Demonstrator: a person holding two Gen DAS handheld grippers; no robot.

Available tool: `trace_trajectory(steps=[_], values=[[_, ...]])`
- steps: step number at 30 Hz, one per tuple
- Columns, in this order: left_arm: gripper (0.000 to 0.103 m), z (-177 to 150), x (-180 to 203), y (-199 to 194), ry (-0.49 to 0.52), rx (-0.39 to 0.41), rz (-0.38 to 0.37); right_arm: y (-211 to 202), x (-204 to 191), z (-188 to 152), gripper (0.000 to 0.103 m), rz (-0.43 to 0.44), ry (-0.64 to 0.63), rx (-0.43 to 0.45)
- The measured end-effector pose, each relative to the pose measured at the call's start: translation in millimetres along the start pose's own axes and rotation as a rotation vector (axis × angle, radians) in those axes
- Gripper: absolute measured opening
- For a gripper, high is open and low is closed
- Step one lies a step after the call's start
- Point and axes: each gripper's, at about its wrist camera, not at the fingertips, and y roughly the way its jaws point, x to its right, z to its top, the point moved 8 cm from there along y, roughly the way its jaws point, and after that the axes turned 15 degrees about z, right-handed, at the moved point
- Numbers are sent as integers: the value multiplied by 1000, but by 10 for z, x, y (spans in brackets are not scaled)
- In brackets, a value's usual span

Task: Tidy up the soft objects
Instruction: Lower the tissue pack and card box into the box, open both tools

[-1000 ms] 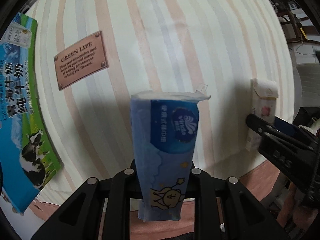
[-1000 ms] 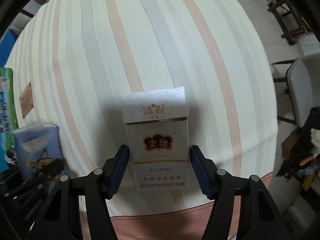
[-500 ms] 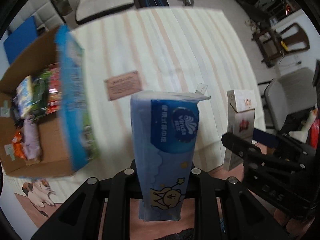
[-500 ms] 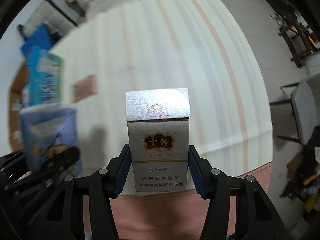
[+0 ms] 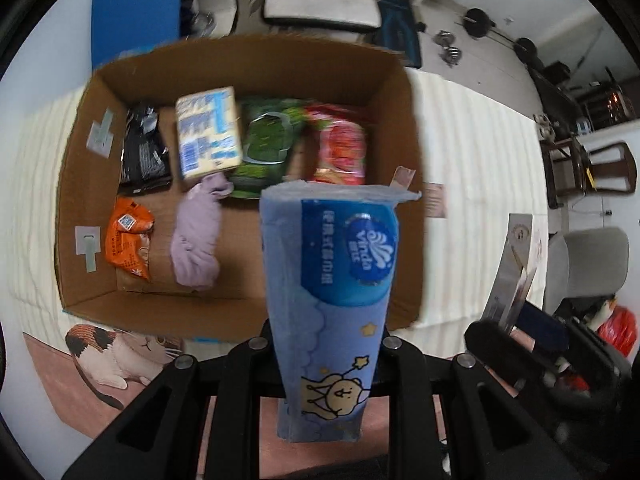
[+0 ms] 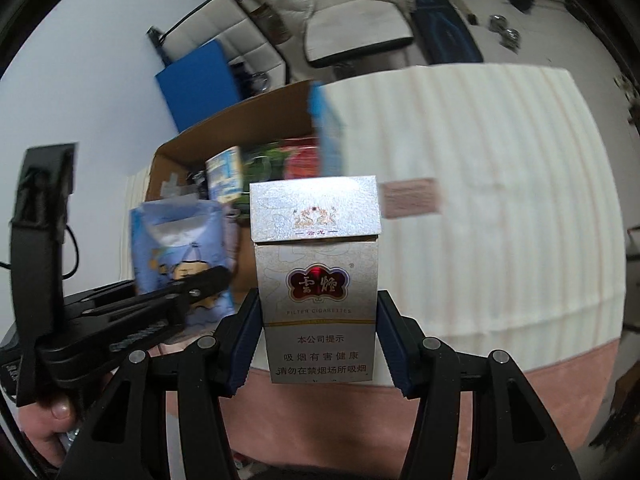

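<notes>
My left gripper [image 5: 326,354] is shut on a blue tissue pack [image 5: 332,280] and holds it upright in the air, in front of an open cardboard box [image 5: 404,120]. My right gripper [image 6: 318,340] is shut on a silver cigarette pack [image 6: 316,280], also lifted above the table. The tissue pack [image 6: 180,248] and the left gripper show at the left of the right wrist view. The cigarette pack [image 5: 514,268] shows at the right of the left wrist view. The box [image 6: 224,128] lies to the far left in the right wrist view.
The box holds a purple cloth [image 5: 198,236], an orange packet [image 5: 128,236], a black packet [image 5: 144,148], a blue-white carton [image 5: 208,132], green [image 5: 266,140] and red [image 5: 340,148] bags. It rests on a striped tablecloth [image 6: 500,200] with a small brown plaque [image 6: 410,198]. Chairs stand beyond.
Both grippers have lifted with their packs and swung left. The views now face the open box and the room instead of looking down at the tablecloth.
</notes>
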Motion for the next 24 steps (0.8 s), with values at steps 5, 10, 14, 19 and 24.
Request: trace_trajectory(steps=[5, 10, 14, 19, 24], values=[[19, 162, -298, 361, -56, -105, -67, 486, -167, 104, 58, -70, -14, -34], [19, 272, -368, 593, -84, -168, -133, 805, -72, 223, 58, -97, 10, -68], [21, 295, -324, 674, -64, -199, -160, 1036, 45, 257, 58, -106, 14, -93], [41, 279, -296, 766, -68, -239, -180, 1143, 155, 240, 59, -86, 56, -111], [83, 314, -265, 711, -54, -195, -154, 1107, 214, 213, 82, -107, 60, -122]])
